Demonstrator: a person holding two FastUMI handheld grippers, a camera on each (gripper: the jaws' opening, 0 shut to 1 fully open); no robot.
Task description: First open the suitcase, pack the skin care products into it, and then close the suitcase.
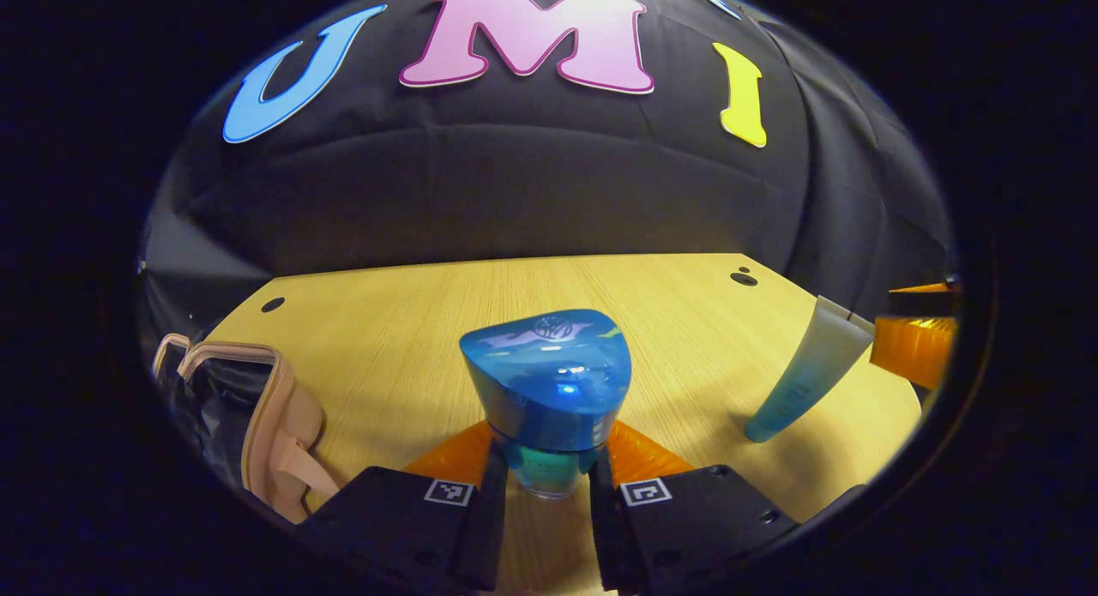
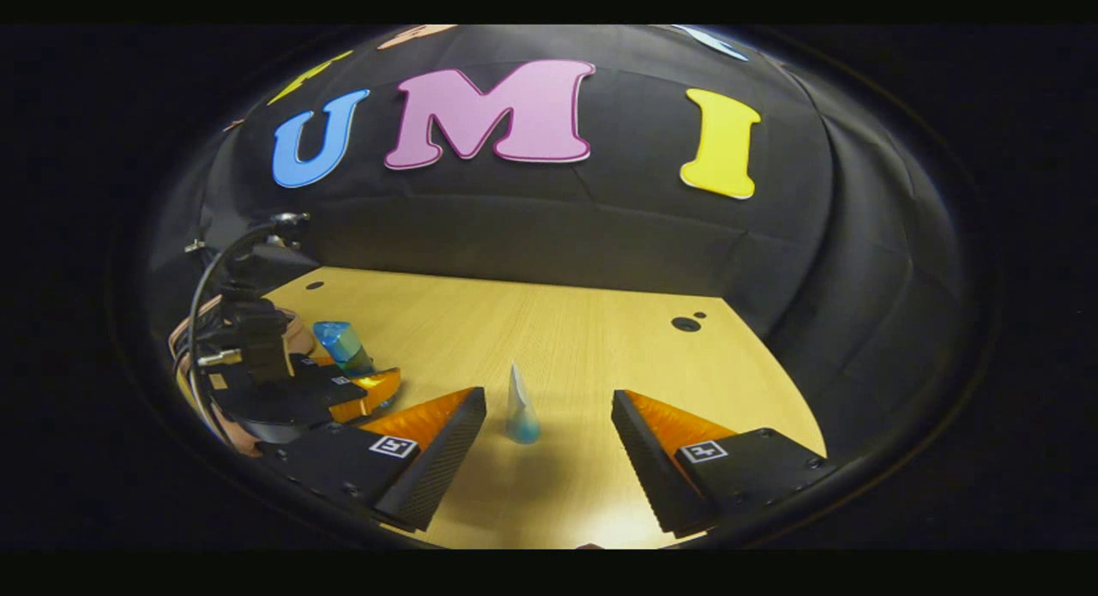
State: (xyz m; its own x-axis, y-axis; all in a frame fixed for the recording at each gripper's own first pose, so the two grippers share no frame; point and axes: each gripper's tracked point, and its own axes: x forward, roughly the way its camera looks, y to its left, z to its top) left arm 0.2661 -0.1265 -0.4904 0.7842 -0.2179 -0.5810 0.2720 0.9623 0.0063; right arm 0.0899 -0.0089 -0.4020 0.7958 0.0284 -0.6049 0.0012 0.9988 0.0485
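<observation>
Right gripper view: right gripper (image 2: 549, 446) spread, upright tube (image 2: 521, 407) dead ahead between its fingers.
Left gripper (image 1: 549, 502) pinches the blue-capped bottle (image 1: 547, 382) (suitcase (image 1: 257, 416) to its left).

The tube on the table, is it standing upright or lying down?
Upright. In the right gripper view the tube stands cap down on the table, crimped end up, apart from the open right gripper.

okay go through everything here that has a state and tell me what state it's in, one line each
Left tongs: shut on the blue-capped bottle.
Blue-capped bottle: upright, held, cap on.
Right tongs: open, holding nothing.
Tube: standing on its cap on the table, not gripped.
Suitcase: open at the table's edge.
</observation>
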